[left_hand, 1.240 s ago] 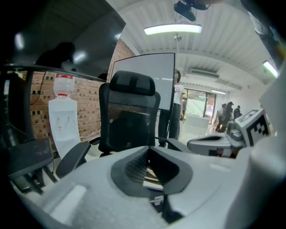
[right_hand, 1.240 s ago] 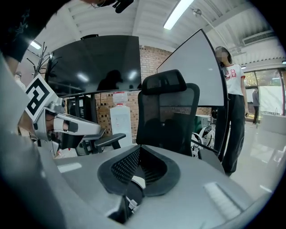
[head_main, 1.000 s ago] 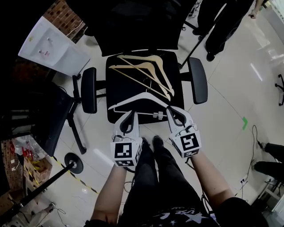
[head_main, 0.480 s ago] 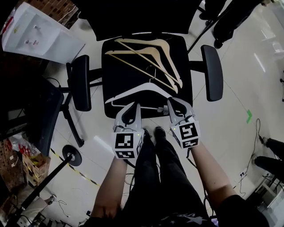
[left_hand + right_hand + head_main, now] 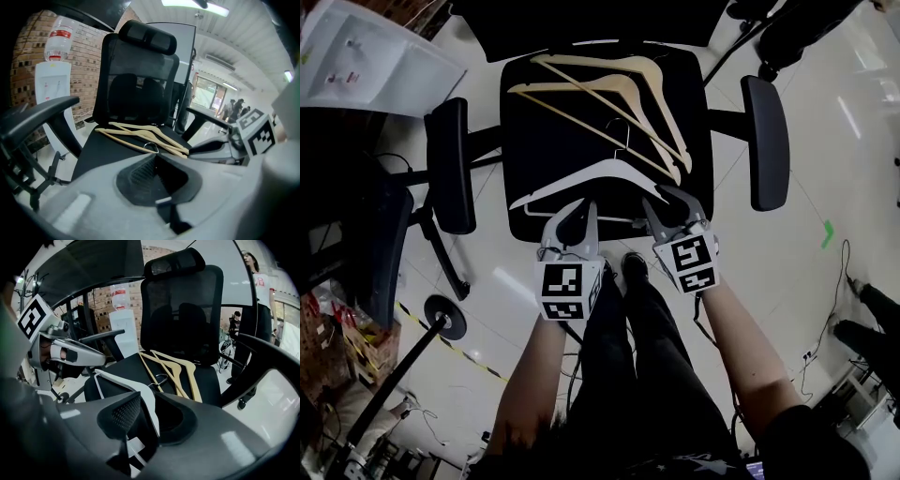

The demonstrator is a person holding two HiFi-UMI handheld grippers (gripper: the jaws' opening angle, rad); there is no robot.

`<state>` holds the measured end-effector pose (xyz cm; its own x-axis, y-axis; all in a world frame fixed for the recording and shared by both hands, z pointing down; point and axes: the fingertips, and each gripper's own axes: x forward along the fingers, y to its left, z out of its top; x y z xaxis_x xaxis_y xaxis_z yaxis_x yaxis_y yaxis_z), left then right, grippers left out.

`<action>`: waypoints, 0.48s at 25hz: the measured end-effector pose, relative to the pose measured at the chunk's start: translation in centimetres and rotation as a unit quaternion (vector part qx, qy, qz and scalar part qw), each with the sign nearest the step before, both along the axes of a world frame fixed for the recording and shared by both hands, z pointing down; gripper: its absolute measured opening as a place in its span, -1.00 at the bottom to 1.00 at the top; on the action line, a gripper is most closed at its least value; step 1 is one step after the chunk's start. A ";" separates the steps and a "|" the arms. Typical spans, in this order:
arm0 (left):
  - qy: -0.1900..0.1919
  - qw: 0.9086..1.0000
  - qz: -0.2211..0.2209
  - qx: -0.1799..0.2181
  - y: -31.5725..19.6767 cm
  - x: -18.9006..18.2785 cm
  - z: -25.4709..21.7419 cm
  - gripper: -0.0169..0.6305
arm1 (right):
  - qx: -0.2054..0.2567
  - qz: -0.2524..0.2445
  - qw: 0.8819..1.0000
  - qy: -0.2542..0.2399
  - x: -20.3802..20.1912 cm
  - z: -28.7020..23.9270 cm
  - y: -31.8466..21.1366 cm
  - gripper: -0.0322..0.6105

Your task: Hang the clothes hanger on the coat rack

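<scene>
white plastic clothes hanger (image 5: 600, 174) lies flat along the near edge of the black office chair seat (image 5: 553, 141), its arms spreading toward both armrests. just behind it, two pale wooden hangers (image 5: 623, 94) overlap each other across the back half of the seat, and a metal hook rests between them and the white one.

the right gripper (image 5: 661, 199) sits at the seat's front edge on the white hanger's right end. in the right gripper view its jaws are closed on the white arm (image 5: 124, 390), which runs in between the ribbed pad and the opposite jaw.

the left gripper (image 5: 579, 211) is just beside it, over the seat's front edge near the middle of the white hanger. in the left gripper view its jaw tips meet with nothing caught between them, and the wooden hangers (image 5: 140, 136) lie beyond.

a white water dispenser (image 5: 52, 79) stands against the brick wall left of the chair.
</scene>
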<state>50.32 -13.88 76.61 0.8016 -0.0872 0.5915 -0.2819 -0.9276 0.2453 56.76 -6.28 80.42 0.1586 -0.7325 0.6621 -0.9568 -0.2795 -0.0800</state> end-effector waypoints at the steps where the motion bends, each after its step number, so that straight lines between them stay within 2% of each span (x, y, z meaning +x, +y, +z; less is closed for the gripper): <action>1: -0.001 1.000 0.000 -0.002 0.0 0.1 0.2 -0.93 | -0.008 -0.005 1.000 -0.001 0.0 0.5 0.0 -0.55; 8: -0.006 1.000 0.005 -0.010 0.4 0.7 1.5 -0.93 | -0.085 -0.046 0.995 -0.006 -0.1 4.2 -0.1 -0.19; 12: -0.008 1.000 0.009 -0.016 0.8 0.8 2.1 -0.93 | -0.132 -0.074 0.988 -0.004 0.1 5.9 -0.2 -0.13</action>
